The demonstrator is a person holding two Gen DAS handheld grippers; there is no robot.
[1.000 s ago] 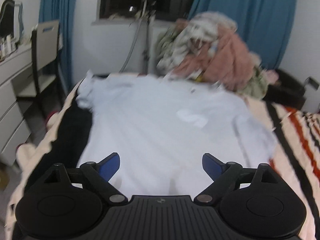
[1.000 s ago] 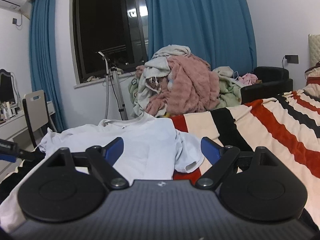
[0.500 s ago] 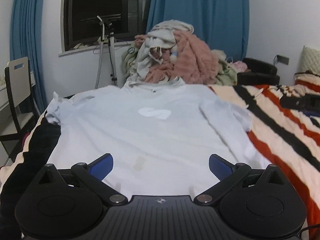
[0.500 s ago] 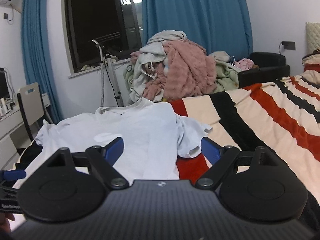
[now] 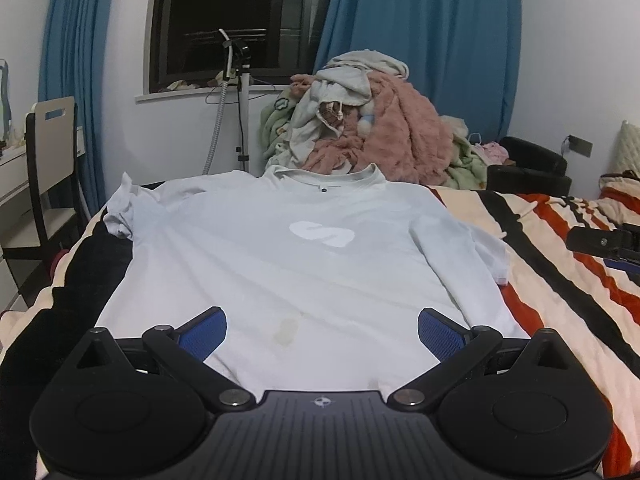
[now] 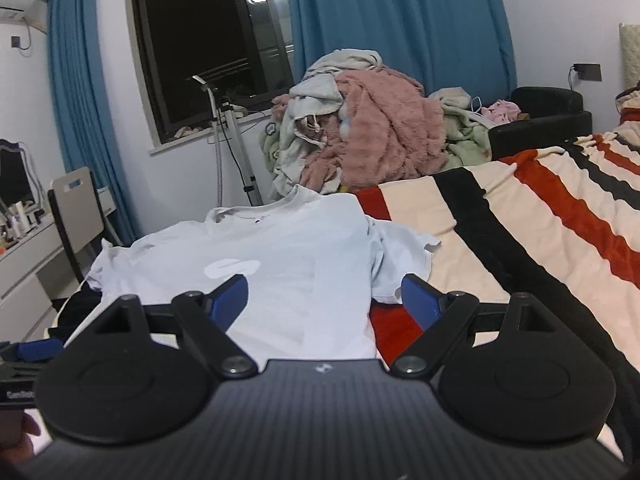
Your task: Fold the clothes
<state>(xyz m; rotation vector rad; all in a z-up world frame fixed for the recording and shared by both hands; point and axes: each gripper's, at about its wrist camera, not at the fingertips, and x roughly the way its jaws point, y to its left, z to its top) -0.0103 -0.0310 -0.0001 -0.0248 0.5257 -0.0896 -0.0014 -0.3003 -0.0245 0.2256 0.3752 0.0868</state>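
White T-shirt flat on bed; left gripper and right gripper fingers apart, empty. Pinch hem corners squarely, both layers.

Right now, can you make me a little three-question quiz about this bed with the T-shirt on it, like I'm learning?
1. True or false: the T-shirt lies spread flat on the striped blanket.
2. What colour are the curtains? A red, B blue, C yellow.
3. Fill in: the left hand-held gripper is ____, holding nothing.

Key: 1 true; 2 B; 3 open.
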